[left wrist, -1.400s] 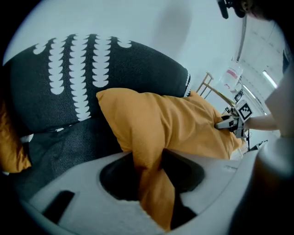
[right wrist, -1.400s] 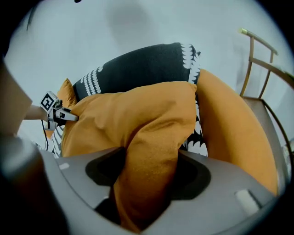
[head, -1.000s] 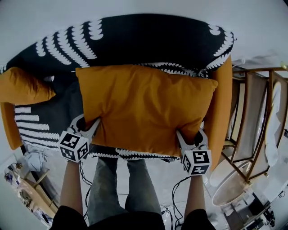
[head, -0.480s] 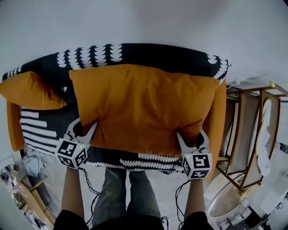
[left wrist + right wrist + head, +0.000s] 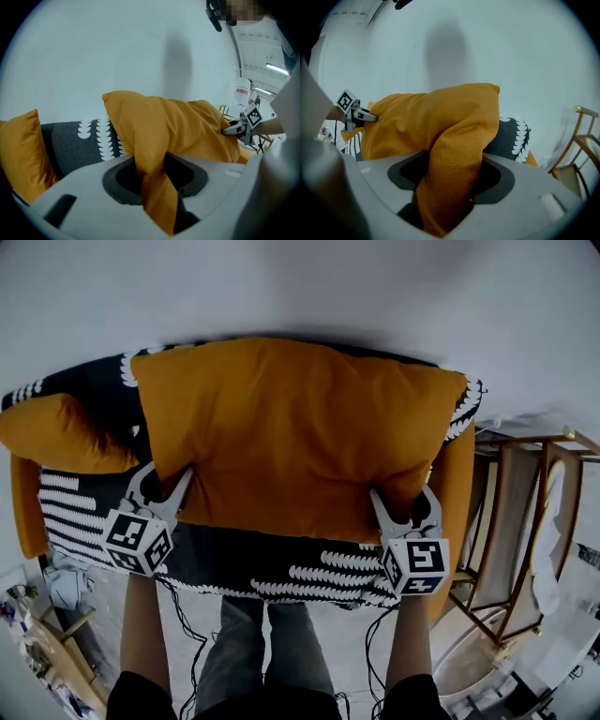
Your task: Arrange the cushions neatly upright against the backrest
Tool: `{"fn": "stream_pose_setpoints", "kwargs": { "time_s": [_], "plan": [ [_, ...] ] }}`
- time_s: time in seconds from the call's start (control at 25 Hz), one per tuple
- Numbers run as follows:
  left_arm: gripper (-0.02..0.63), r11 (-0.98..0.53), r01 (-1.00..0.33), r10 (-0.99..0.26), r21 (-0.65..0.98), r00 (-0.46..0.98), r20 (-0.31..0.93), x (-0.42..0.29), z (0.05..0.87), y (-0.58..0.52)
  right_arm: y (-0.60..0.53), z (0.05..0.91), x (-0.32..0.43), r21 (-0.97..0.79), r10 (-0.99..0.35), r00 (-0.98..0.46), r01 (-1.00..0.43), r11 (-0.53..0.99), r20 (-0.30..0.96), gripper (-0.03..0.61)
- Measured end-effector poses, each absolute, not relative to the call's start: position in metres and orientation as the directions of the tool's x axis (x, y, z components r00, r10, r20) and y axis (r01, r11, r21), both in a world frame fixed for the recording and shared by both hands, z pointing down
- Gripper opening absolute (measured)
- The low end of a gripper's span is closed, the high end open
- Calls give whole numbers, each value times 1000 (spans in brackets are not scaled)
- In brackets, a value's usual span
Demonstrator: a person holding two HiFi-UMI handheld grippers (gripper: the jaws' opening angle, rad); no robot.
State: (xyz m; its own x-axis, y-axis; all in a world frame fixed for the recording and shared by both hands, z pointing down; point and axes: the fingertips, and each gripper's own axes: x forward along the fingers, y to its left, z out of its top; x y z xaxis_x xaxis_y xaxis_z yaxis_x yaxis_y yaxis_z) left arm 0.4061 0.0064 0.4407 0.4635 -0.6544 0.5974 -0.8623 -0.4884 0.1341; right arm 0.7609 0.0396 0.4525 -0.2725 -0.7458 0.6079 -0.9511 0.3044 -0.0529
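Both cushion (image 5: 291, 437) corners clamped, left gripper (image 5: 161, 487), right gripper (image 5: 404, 504)

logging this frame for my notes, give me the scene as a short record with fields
large cushion: orange, lifted in front of the backrest
left gripper: shut on its lower left corner
right gripper: shut on its lower right corner
small cushion: orange, upright at the sofa's left end
sofa cover: black with white pattern
right of sofa: wooden chair
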Motion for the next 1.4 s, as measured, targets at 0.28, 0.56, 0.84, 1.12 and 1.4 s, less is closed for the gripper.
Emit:
{"fn": "stream_pose_setpoints", "kwargs": {
  "time_s": [0.28,0.56,0.84,1.12,1.4],
  "plan": [
    [156,-495,-857,-624,144,465,628,408,471,-14,19,483,766,-57,-719,-261,-954,294,644,318],
    [156,-499,-854,-582,146,455,674,402,508,-19,11,518,763,-40,-685,-233,-958,285,690,318],
    [163,-508,-847,-554,156,460,694,410,534,-22,5,548,775,-32,-661,-206,-964,266,721,319],
    [184,-502,-847,-564,175,474,676,410,543,-23,6,560,781,-34,-657,-190,-969,243,730,339],
    [254,-492,-855,-560,161,453,694,403,544,-20,14,562,786,-45,-633,-178,-974,221,754,373]
  ]
}}
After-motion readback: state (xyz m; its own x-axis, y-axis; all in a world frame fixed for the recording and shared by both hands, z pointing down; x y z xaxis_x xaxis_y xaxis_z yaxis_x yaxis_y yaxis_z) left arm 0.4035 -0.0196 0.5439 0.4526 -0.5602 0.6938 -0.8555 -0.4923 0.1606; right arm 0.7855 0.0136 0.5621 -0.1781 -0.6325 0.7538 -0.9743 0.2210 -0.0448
